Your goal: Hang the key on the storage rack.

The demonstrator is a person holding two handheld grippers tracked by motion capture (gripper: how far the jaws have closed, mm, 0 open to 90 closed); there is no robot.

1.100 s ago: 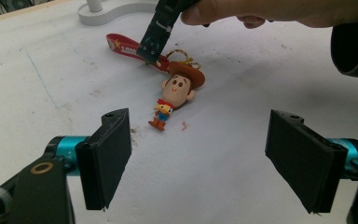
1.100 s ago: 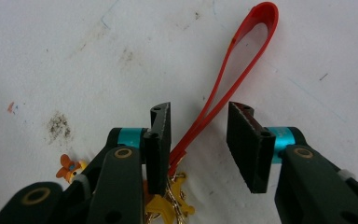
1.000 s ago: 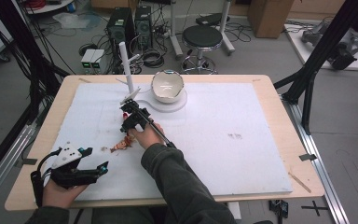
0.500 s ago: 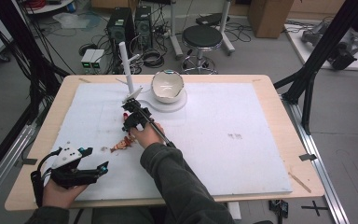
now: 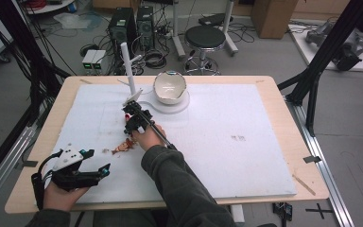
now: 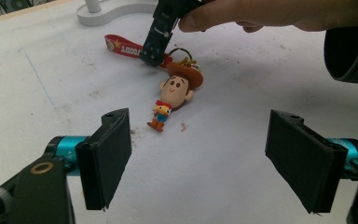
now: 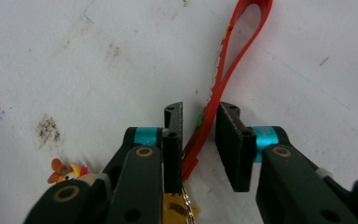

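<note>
A keychain lies on the white mat: a small cowboy doll (image 6: 176, 88) with a brown hat, joined by a gold ring to a red strap (image 7: 235, 51). My right gripper (image 7: 199, 121) points down over the strap near the ring. Its jaws have just been closing and stand narrow, with the strap running between them. The strap lies against one pad, and a gap shows at the other. In the high view the right gripper (image 5: 129, 113) is left of centre, the doll (image 5: 122, 147) just below it. My left gripper (image 6: 209, 144) rests wide open near the front left, facing the doll.
A white stand with an upright post (image 5: 127, 66) and a pale bowl (image 5: 170, 87) on its base sits at the back of the mat (image 5: 227, 123). The person's right sleeve crosses the mat's front middle. Free mat stretches to the right.
</note>
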